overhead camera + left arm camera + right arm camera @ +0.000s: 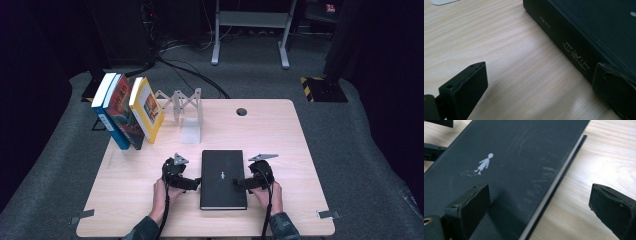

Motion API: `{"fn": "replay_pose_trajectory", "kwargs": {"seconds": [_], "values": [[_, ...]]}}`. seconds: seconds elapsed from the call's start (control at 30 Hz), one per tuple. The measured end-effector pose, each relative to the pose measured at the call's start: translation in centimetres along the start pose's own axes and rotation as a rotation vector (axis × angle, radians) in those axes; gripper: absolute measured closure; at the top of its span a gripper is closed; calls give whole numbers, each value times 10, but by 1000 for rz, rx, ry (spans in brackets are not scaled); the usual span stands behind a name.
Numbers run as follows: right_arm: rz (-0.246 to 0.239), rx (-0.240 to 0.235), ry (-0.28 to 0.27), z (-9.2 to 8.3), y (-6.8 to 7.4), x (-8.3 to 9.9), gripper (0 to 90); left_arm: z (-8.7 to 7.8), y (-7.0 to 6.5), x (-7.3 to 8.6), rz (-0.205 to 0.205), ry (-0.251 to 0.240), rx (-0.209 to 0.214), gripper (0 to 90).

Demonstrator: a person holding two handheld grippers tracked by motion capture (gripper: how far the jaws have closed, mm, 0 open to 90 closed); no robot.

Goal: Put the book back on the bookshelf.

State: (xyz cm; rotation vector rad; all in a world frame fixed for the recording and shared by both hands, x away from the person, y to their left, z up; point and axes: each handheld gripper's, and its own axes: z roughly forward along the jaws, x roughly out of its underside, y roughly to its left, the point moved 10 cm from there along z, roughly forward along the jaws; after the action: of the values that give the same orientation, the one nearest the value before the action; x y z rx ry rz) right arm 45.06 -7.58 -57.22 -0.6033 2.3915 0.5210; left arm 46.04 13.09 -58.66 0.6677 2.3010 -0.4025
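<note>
Black book (223,179) lies flat at the table's (130,200) near middle. Left gripper (192,183) gapes at its spine; right gripper (240,184) spreads wide over its right edge, gripping nothing.

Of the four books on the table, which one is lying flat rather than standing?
The black book between the left claw and right claw. The blue book, red book and yellow book stand leaning at the table's far left.
</note>
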Motion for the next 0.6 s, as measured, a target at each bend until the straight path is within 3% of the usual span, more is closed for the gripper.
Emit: {"fn": "replay_pose_trajectory", "kwargs": {"seconds": [0.23,0.37,0.53,0.6], "values": [[-7,-4,13,3,2,-2,22,-1,1,1,7,16,0,0],[-29,3,11,4,1,-4,22,1,1,-1,-12,0,-10,0],[-18,-2,23,3,0,-3,21,3,0,-2,-26,-1,-4,0],[-7,3,21,2,-3,-3,22,5,-2,-4,-13,1,-4,1]]}}
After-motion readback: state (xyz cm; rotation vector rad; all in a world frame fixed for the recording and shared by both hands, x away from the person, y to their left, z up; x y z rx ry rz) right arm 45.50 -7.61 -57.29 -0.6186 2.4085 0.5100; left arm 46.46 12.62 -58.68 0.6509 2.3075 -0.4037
